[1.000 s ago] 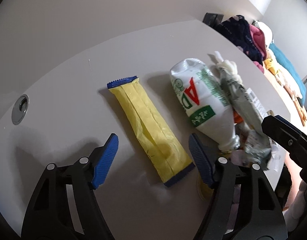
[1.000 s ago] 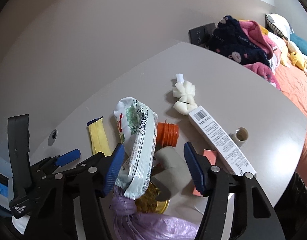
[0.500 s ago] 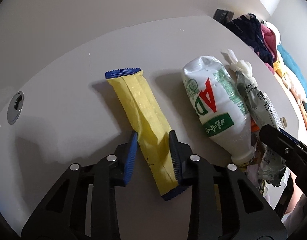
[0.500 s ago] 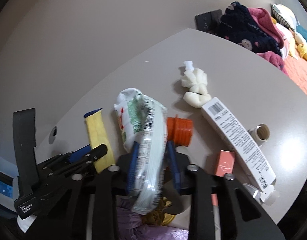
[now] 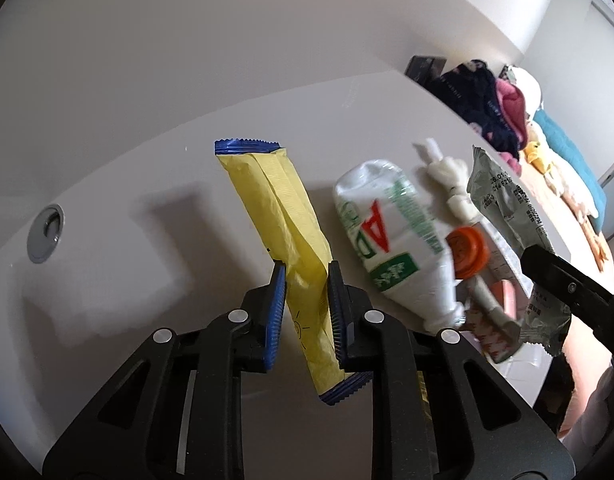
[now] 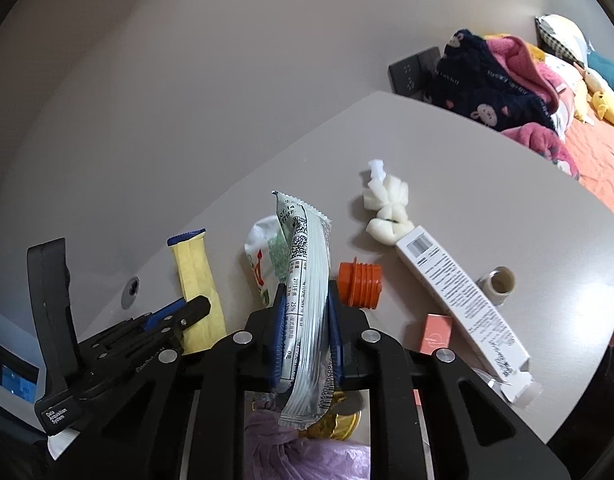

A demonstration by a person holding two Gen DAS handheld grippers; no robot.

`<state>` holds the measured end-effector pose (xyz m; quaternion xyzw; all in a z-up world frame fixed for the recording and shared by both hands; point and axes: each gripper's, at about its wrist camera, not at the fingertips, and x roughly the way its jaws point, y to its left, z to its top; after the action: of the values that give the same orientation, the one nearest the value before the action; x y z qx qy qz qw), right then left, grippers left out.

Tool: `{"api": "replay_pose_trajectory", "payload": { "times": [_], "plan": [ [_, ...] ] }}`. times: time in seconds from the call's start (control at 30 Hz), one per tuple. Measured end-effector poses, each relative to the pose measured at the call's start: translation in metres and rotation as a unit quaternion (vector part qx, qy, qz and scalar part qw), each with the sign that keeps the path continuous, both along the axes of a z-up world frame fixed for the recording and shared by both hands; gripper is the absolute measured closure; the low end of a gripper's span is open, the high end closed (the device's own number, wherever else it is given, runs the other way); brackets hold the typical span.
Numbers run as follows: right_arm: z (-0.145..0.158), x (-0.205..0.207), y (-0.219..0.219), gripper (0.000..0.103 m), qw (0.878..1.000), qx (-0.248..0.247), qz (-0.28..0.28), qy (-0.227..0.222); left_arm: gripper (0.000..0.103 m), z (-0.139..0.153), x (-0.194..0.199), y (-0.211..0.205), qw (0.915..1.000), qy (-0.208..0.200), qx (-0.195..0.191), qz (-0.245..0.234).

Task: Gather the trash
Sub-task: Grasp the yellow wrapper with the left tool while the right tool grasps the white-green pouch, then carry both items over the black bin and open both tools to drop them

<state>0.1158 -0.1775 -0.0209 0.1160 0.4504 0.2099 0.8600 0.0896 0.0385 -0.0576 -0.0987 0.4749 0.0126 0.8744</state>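
A yellow wrapper with blue ends (image 5: 275, 192) sticks out forward between the blue pads of my left gripper (image 5: 306, 276). Its jaws are closing and press on the wrapper's lower half, and the wrapper hangs just above the table (image 5: 147, 280), casting a shadow. In the right wrist view a silver-green snack wrapper (image 6: 307, 248) stands upright in my right gripper (image 6: 307, 300), which is shut on its middle. The same wrapper (image 5: 503, 200) shows at the right of the left wrist view. Both grippers are side by side, the left one (image 6: 187, 308) to the left.
On the table lie a crushed white bottle with a red label (image 5: 383, 232), an orange cap (image 6: 361, 286), white foam (image 6: 387, 204), a long white box (image 6: 459, 292), a tape roll (image 6: 497, 282) and a pink box (image 6: 435, 334). A purple bag (image 6: 307, 452) sits below. Clothes (image 6: 491, 80) are piled beyond.
Both grippers went from open to shut, the left on the yellow wrapper, the right on the silver wrapper. Both wrappers have since come up off the table.
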Motion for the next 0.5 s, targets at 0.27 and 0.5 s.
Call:
{"api": "replay_pose_trajectory", "payload": {
  "times": [0.27,0.5],
  "plan": [
    [0.019,-0.014,-0.025,0.083,1.0,0.008,-0.022,-0.019,0.083,0.029,-0.009,-0.026,0.999,-0.029,-0.002,-0.034],
    [0.033,-0.037,-0.051,0.083,0.998,0.016,-0.047,-0.035,0.083,0.05,-0.016,-0.058,0.9955,-0.055,-0.009,-0.078]
  ]
}}
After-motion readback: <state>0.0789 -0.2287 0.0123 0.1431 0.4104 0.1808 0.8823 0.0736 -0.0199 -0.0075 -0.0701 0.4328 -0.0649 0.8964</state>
